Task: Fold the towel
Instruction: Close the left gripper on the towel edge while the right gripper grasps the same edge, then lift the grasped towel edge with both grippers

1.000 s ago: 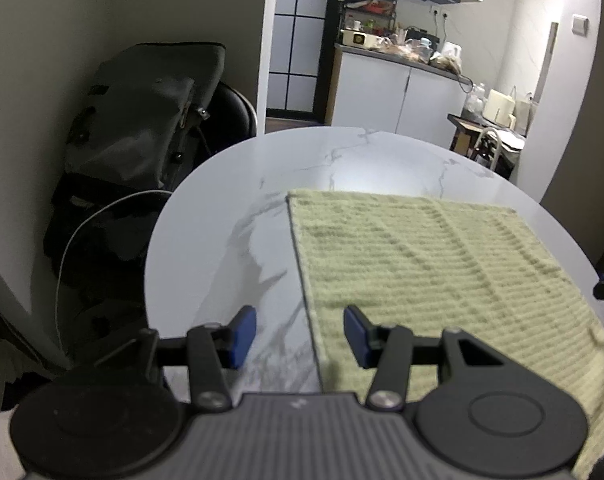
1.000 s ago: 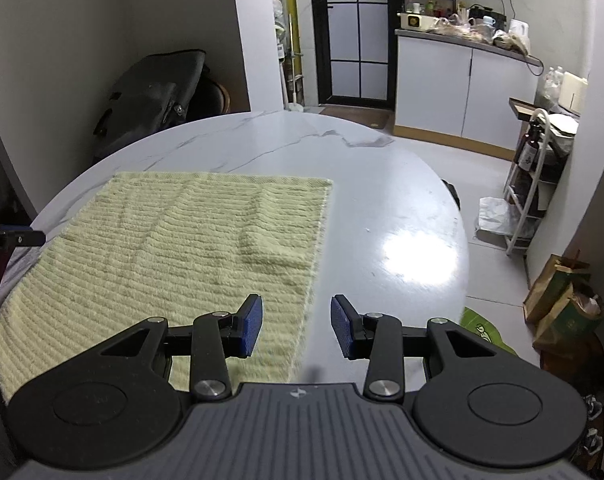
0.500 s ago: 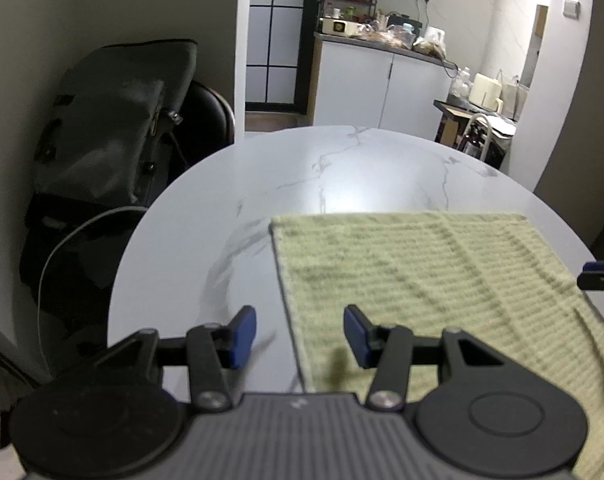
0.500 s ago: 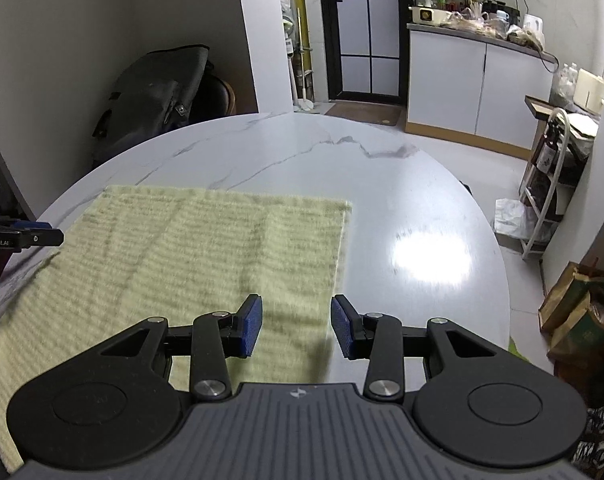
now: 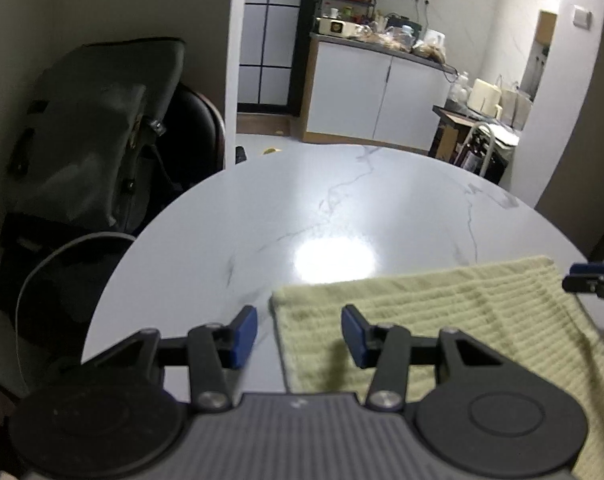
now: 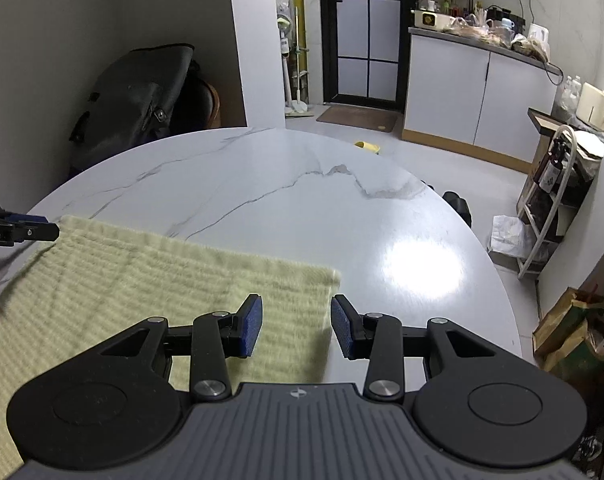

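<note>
A dark bag (image 5: 98, 136) slumps on a chair beside the round marble desk (image 5: 341, 208); kitchen cabinets (image 6: 473, 92) stand behind. The pale green towel (image 6: 162, 276) lies flat at the desk's near edge, partly hidden by both bodies. Left gripper (image 5: 299, 335) and right gripper (image 6: 296, 327) gape empty above its far corners

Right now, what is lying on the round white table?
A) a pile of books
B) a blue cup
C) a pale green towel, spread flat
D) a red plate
C: the pale green towel lies spread flat on the marble table, and no plate, books or cup are on the tabletop in either wrist view.
</note>
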Demonstrator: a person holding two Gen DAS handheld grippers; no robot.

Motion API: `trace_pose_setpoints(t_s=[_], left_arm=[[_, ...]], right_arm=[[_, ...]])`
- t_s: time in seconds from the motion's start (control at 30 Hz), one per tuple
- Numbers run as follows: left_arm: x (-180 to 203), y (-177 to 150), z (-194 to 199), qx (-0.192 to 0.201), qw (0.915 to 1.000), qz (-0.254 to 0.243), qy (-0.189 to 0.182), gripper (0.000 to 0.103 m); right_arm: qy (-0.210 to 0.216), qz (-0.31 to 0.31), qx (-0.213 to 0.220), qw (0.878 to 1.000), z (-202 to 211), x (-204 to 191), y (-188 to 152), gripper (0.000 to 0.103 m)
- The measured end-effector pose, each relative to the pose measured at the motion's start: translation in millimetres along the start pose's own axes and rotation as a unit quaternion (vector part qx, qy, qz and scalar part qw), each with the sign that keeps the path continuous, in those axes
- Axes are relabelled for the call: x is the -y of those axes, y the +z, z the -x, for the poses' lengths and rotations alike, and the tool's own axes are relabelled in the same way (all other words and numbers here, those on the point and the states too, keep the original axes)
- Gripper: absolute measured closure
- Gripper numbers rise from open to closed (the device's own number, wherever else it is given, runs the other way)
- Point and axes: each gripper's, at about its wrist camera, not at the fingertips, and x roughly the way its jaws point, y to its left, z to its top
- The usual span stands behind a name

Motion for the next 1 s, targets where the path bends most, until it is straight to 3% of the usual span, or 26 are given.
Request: trace_pose_setpoints(t_s=[0.37, 0.5, 0.57, 0.6, 0.63, 0.83, 1.0], left_arm=[[-2.4, 16.6, -14.3, -0.03, 0.9989, -0.02, -0.028, 0.055], [-6.3, 23.4, -16.2, -0.053, 0.9966, -0.049, -0.039, 0.068], [-7.2, 24.6, -17.2, -0.057, 0.995, -0.073, -0.038, 0.087], [-7.0, 24.6, -17.4, -0.058, 0.9938, -0.085, -0.044, 0.09], [-6.5, 24.4, -17.6, -0.059, 0.9928, -0.092, -0.049, 0.092], [-7.2, 29.6, -22.9, -0.07, 0.988, -0.117, -0.072, 0.096], [-3.9, 41.7, -30.9, -0.059, 0.988, -0.123, -0.073, 0.096]], right_arm=[[-0.006, 0.003, -0.027, 1.0, -28.5, 10.2, 16.2, 0.061], [0.002, 0.016, -0.033, 0.999, -31.5, 9.7, 18.5, 0.061], [0.012, 0.025, -0.031, 0.999, -31.9, 9.3, 18.5, 0.073], [0.022, 0.031, -0.03, 0.999, -32.1, 8.8, 19.2, 0.087], [0.031, 0.037, -0.03, 0.998, -32.3, 8.2, 20.1, 0.093], [0.034, 0.064, -0.033, 0.997, -37.0, 3.9, 29.8, 0.095], [0.022, 0.062, -0.012, 0.998, -38.0, 8.8, 46.1, 0.095]])
